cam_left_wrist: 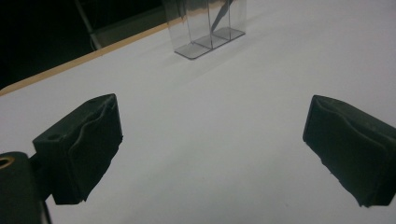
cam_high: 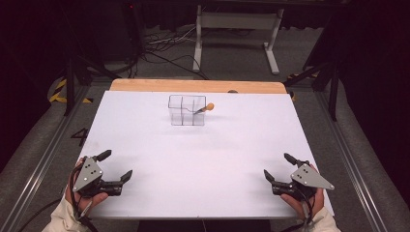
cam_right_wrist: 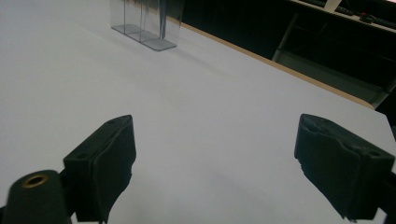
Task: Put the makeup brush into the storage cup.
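Observation:
A clear plastic holder with compartments (cam_high: 186,110) stands on the white table top (cam_high: 203,154) toward the back, near the middle. A thin tool with an orange round end (cam_high: 210,106) leans out of its right compartment. My left gripper (cam_high: 115,165) rests at the front left, held by a hand, jaws wide apart and empty. My right gripper (cam_high: 279,167) rests at the front right, also open and empty. In the left gripper view the holder (cam_left_wrist: 208,27) sits far ahead between the black pads (cam_left_wrist: 84,144). In the right gripper view the holder (cam_right_wrist: 142,21) is at the upper left.
A wooden strip (cam_high: 198,86) runs along the table's far edge. Beyond it stand a white desk frame (cam_high: 237,34) and cables on the floor (cam_high: 159,48). Metal rails (cam_high: 43,159) flank the table on both sides.

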